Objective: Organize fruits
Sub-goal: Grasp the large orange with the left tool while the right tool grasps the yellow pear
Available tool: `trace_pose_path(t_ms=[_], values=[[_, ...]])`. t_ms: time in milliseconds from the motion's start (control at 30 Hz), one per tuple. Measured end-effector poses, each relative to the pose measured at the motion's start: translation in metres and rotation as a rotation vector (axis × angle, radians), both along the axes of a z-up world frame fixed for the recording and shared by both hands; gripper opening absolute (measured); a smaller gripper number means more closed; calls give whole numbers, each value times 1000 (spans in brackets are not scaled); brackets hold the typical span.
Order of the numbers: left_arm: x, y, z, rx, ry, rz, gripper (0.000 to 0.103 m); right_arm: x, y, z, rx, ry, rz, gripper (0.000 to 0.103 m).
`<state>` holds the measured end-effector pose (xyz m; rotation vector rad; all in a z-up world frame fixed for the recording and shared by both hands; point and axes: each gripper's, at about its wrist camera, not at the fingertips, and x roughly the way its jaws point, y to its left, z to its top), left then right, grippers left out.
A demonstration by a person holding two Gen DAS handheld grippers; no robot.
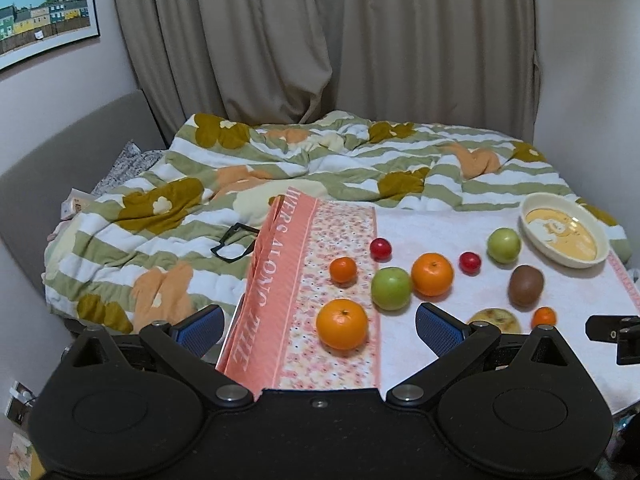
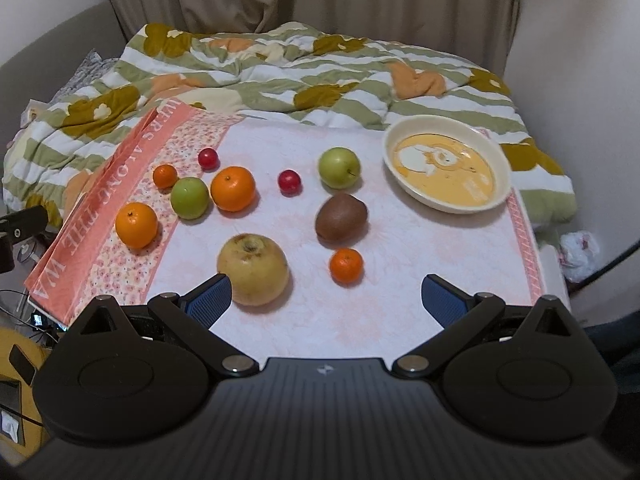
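Right wrist view: right tongs (image 2: pixel 326 294) apart, empty; yellow apple (image 2: pixel 253 269) just beside left pad, bowl (image 2: pixel 498 196) far ahead-right, empty. Left tongs (image 1: pixel 318 326) apart, orange (image 1: pixel 342 323) between. Risk: round fruit rolling on soft towel (image 2: pixel 280 320) if nudged.

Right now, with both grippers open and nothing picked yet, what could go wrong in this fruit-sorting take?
1. The round fruit sits on a towel over soft bedding; a nudge could send the yellow apple rolling toward the near edge.
2. The bowl rests near the far right corner, partly on the duvet, so a dropped fruit may tip it.
3. The orange touches a green apple; the open right gripper could knock one while grasping the other.
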<state>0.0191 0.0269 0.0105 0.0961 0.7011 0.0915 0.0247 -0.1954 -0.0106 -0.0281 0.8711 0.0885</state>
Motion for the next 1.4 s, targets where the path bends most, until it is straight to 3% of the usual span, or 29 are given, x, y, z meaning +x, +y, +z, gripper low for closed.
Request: trace_pose_path(t_ms=[400, 667, 1033, 1133, 1400], values=[[49, 39, -55, -28, 57, -115, 103, 32, 40, -51, 39, -11, -37, 103], [76, 39, -97, -17, 119, -231, 101, 44, 51, -84, 59, -2, -74, 103], [106, 30, -128, -27, 169, -316, 80, 53, 60, -106, 55, 35, -94, 103], [111, 29, -133, -38, 187, -327, 66, 55, 62, -107, 60, 32, -91, 103], [112, 36, -135, -70, 194, -332, 65, 65, 68, -116, 71, 58, -71, 103]])
